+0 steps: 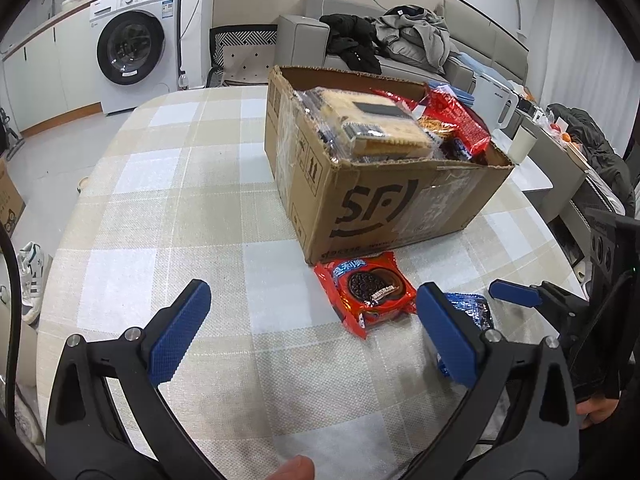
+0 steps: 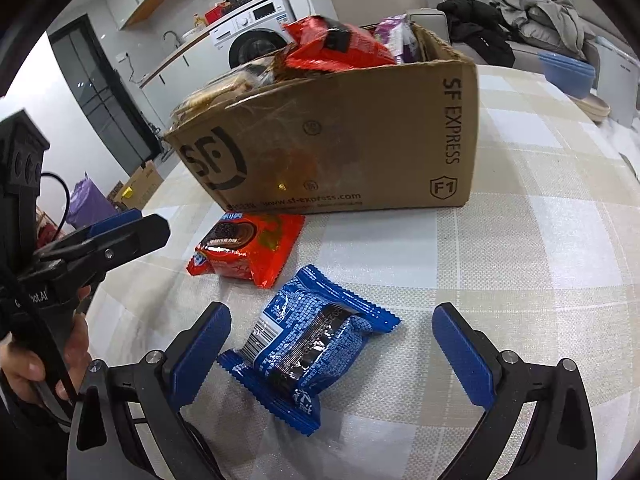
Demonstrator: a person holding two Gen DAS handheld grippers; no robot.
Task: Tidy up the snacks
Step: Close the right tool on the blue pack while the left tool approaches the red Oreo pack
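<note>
A cardboard SF box (image 1: 384, 204) full of snack packs stands on the checked tablecloth; it also shows in the right wrist view (image 2: 340, 148). A red Oreo pack (image 1: 372, 292) lies flat in front of it, also seen in the right wrist view (image 2: 248, 248). A blue cookie pack (image 2: 308, 344) lies between the open fingers of my right gripper (image 2: 332, 336), untouched; in the left wrist view the blue pack (image 1: 472, 308) is mostly hidden. My left gripper (image 1: 312, 308) is open and empty, left of the red pack. The right gripper's fingertip (image 1: 516, 294) shows at the right.
The table edge (image 1: 80, 208) curves away at the left. A washing machine (image 1: 132, 48) and a sofa with clothes (image 1: 400, 40) stand behind. A white cup (image 1: 524, 144) stands right of the box. Blue bowls (image 2: 568, 72) sit at the far right of the table.
</note>
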